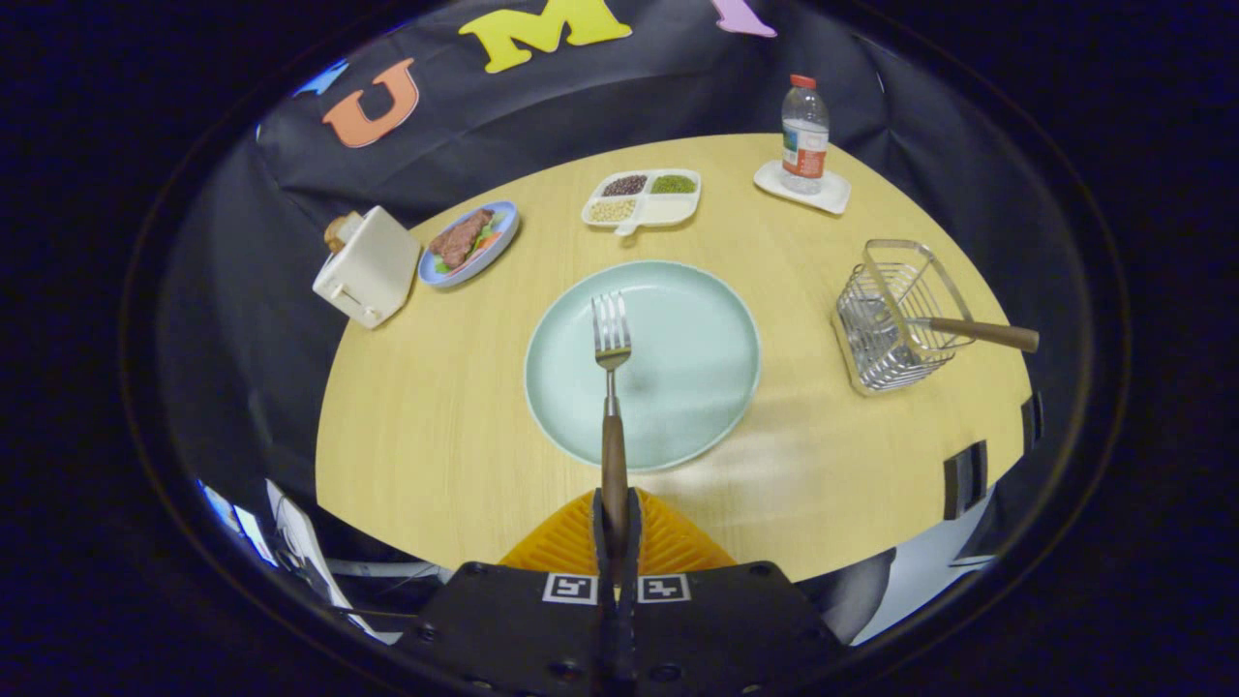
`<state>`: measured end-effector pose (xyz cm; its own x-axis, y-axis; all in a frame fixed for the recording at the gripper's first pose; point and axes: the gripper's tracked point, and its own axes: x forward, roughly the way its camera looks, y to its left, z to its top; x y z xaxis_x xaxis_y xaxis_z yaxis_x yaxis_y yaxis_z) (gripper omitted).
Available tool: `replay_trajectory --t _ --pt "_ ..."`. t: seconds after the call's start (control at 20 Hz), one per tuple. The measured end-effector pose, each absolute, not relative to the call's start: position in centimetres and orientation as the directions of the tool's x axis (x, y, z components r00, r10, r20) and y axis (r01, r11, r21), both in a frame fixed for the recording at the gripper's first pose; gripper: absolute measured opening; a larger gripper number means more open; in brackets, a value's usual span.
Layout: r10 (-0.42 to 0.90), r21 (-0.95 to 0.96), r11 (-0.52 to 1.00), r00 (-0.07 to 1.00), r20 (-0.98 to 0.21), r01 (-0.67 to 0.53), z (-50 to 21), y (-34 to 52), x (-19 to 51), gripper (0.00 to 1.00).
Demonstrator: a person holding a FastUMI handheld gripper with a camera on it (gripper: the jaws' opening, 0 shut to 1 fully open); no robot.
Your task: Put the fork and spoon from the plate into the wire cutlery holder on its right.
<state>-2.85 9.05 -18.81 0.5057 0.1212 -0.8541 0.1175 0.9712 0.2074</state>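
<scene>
Low in the frame, orange two-finger gripper (616,518) clamped tight on the wooden handle of a steel fork (612,387), tines held out over the pale green round plate (678,387) at centre. At right, wire cutlery holder (895,315) on the wooden table (426,426), wooden-handled spoon (968,332) already leaning inside it.

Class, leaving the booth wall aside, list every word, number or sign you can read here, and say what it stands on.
Water bottle label: print too small to read.
Square markers on the gripper, which is shut on the fork: black-and-white patterns, no words.
Everything else: no text.
</scene>
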Motion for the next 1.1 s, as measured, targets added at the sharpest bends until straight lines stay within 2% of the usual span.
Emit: replay_trajectory --t 0.3,0.5,0.75,1.1 --pt "0.082 0.176 0.978 0.558 -0.826 0.116 -13.2 2.1 -5.1 0.00" --pt "0.047 0.183 0.967 0.578 -0.815 0.179 -10.9 -4.1 -5.6 0.00" --pt "0.047 0.198 0.945 0.488 -0.872 0.261 -12.5 -9.1 -6.6 0.00" --pt "0.060 0.187 0.944 0.416 -0.907 0.272 -13.6 -10.8 -5.3 0.00"
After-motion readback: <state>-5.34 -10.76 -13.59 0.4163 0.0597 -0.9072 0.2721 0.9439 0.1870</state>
